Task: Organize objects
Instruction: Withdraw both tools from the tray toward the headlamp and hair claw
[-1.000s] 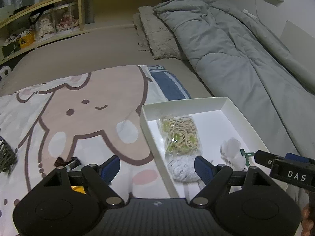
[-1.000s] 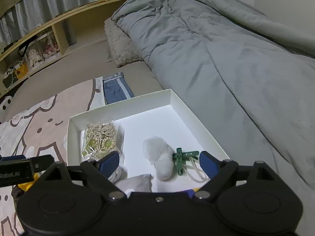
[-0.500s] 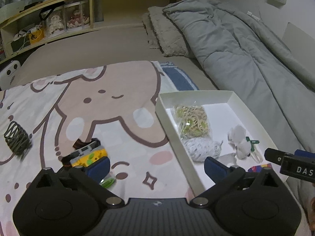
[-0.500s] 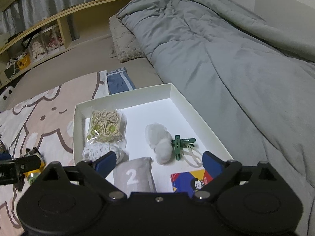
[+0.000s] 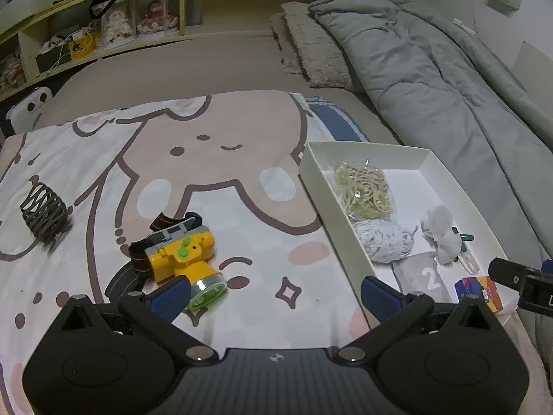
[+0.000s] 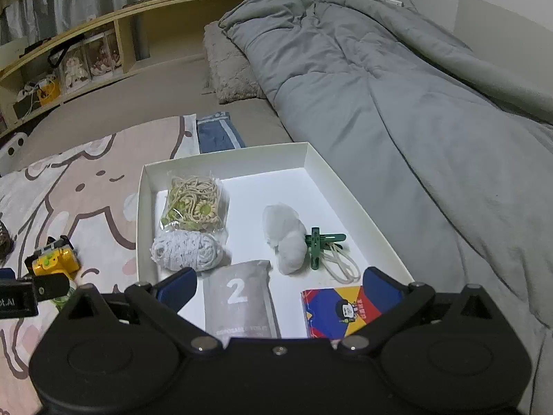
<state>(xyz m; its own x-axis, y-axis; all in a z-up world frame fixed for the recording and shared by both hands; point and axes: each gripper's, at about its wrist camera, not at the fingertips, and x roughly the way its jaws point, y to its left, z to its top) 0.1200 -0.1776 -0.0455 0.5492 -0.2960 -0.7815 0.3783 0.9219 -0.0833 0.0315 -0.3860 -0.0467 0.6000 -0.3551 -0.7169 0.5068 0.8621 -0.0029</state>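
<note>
Lying beside the white box [image 5: 312, 176], a yellow headlamp [image 5: 179, 256] faces nothing blocking it.

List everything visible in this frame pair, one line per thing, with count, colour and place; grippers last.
box: 1, white, on the bed beside the duvet
rubber-band bag: 1, clear with tan bands, box, far left corner
yarn ball: 1, pale grey, box, in front of the bag
pouch: 1, grey with a white 2, box, near edge
cotton wad: 1, white, box middle
peg: 1, green, right of the wad
card pack: 1, blue, red and yellow, box, near right
headlamp: 1, yellow, on the cartoon blanket
coil: 1, dark, blanket, far left
duvet: 1, grey, right
shelf: 1, wooden, behind the bed
left gripper: open, empty
right gripper: opening, nothing between the jaws
</note>
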